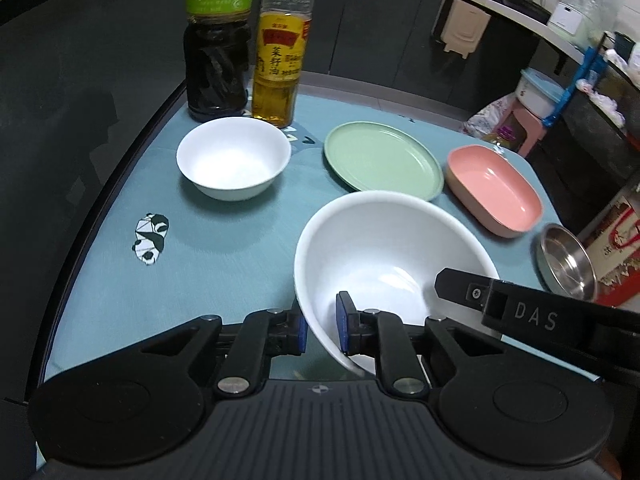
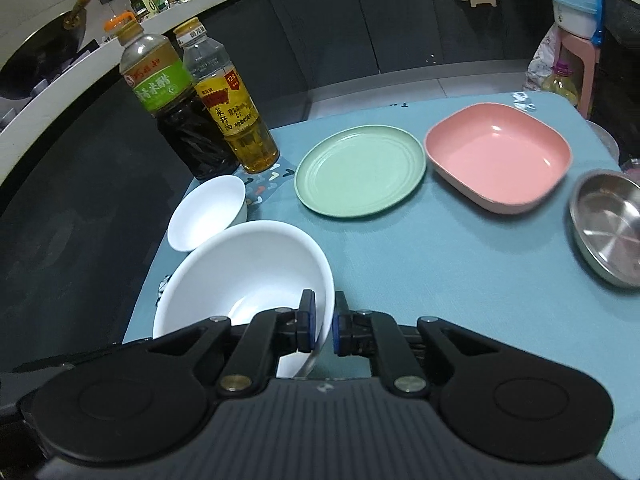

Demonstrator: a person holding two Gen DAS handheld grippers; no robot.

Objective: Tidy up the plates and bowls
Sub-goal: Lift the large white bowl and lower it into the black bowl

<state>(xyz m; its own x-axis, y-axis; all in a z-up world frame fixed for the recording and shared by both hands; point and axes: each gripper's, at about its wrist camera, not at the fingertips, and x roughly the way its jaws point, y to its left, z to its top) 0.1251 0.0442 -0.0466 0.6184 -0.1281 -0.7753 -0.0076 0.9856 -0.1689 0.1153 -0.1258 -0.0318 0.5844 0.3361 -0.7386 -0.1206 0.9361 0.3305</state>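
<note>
A large white bowl (image 1: 384, 248) (image 2: 248, 272) is held by both grippers at opposite sides of its rim. My left gripper (image 1: 323, 332) is shut on its near-left wall, one blue pad inside and one outside. My right gripper (image 2: 323, 326) is shut on the bowl's right rim, and one of its fingers (image 1: 460, 290) shows in the left wrist view. On the blue table (image 1: 220, 260) stand a small white bowl (image 1: 234, 158) (image 2: 206, 212), a green plate (image 1: 382, 160) (image 2: 360, 170), a pink square dish (image 1: 494, 188) (image 2: 498, 156) and a steel dish (image 1: 566, 258) (image 2: 608, 228).
A dark vinegar bottle (image 1: 218, 60) (image 2: 180, 120) and a yellow oil bottle (image 1: 280, 60) (image 2: 236, 120) stand at the table's far left corner, just behind the small bowl. The table edge drops off on the left. Stools and containers crowd the floor at the far right.
</note>
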